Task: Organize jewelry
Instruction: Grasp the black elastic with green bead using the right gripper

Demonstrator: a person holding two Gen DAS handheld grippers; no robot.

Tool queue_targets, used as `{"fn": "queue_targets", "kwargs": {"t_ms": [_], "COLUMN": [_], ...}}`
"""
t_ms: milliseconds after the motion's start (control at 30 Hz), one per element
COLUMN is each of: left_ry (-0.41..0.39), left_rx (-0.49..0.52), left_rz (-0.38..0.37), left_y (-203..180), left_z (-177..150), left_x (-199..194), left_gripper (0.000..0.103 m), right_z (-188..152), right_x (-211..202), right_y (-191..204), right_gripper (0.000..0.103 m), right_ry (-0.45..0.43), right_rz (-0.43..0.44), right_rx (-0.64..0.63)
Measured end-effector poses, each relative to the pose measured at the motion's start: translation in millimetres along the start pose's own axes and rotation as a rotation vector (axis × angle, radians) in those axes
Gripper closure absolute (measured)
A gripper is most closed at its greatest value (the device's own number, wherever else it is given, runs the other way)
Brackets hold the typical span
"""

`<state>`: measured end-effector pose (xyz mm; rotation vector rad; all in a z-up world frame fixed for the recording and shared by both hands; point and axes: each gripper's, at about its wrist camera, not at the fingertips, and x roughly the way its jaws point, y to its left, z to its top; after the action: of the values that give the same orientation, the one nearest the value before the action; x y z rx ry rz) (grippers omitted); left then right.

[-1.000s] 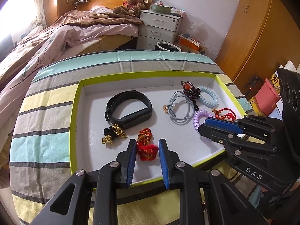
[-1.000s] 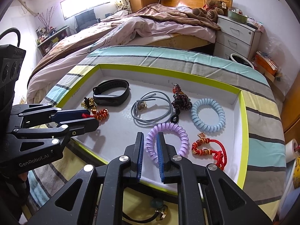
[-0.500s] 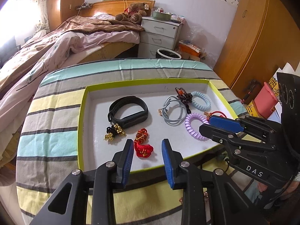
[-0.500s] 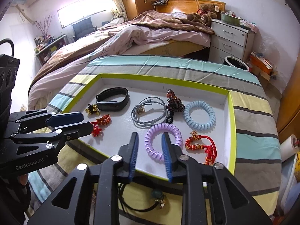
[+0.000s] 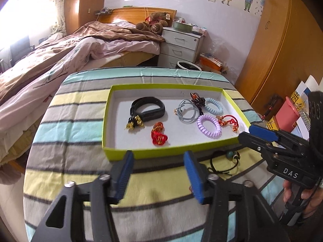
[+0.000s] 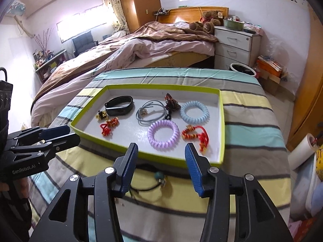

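Note:
A green-rimmed tray (image 5: 173, 153) (image 6: 221, 121) on the striped table holds jewelry: a black band (image 5: 148, 109) (image 6: 119, 105), a grey cord loop (image 5: 186, 112) (image 6: 150, 113), a blue coil (image 5: 215, 105) (image 6: 193, 111), a purple coil (image 5: 209, 126) (image 6: 163, 135), and red-and-gold knots (image 5: 158, 134) (image 6: 194, 134). My left gripper (image 5: 158, 161) (image 6: 58, 134) hangs before the tray's near rim, jaws opening, nothing between them. My right gripper (image 6: 161, 153) (image 5: 254, 133) is likewise opening and empty. A black cord with a green bead (image 6: 157, 178) (image 5: 228, 159) lies on the cloth outside the tray.
A bed (image 5: 80, 46), a white drawer unit (image 5: 181, 44) and a bin stand behind the table. A wooden wardrobe (image 5: 282, 50) fills the right. A pink box (image 5: 286, 115) and a paper roll (image 6: 302, 151) sit to the right of the table.
Both grippers let go of their pieces, opened wide and drew back from the tray toward me. The red knot and the purple coil stay lying in the tray.

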<state>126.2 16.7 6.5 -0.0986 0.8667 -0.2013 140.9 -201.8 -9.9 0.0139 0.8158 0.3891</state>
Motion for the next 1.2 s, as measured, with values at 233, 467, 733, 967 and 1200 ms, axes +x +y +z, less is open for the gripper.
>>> {"fn": "queue_targets", "kwargs": {"t_ms": [233, 467, 733, 967, 1200], "left_ry": [0.021, 0.022, 0.040, 0.064, 0.084], "left_rx": [-0.056, -0.050, -0.073, -0.069, -0.053], "left_rz": [0.002, -0.013, -0.019, -0.043, -0.089], "left_y": [6.3, 8.6, 16.7, 8.8, -14.0], "left_z": [-23.4, -37.5, -44.1, -47.6, -45.3], "left_x": [-7.4, -16.9, -16.2, -12.2, -3.8], "left_gripper": [0.044, 0.044, 0.044, 0.044, 0.044], "right_z": [-18.8, -22.7, -26.8, -31.5, -35.3], "right_x": [-0.3, 19.0, 28.1, 30.6, 16.3], "right_y": [-5.7, 5.6, 9.7, 12.2, 3.2], "right_gripper": [0.054, 0.054, 0.062, 0.086, 0.086], "right_ry": [0.031, 0.075, 0.098, 0.114, 0.078], "right_rz": [-0.023, -0.046, -0.061, -0.090, -0.085], "right_rx": [0.073, 0.047, 0.038, 0.014, 0.045]}}
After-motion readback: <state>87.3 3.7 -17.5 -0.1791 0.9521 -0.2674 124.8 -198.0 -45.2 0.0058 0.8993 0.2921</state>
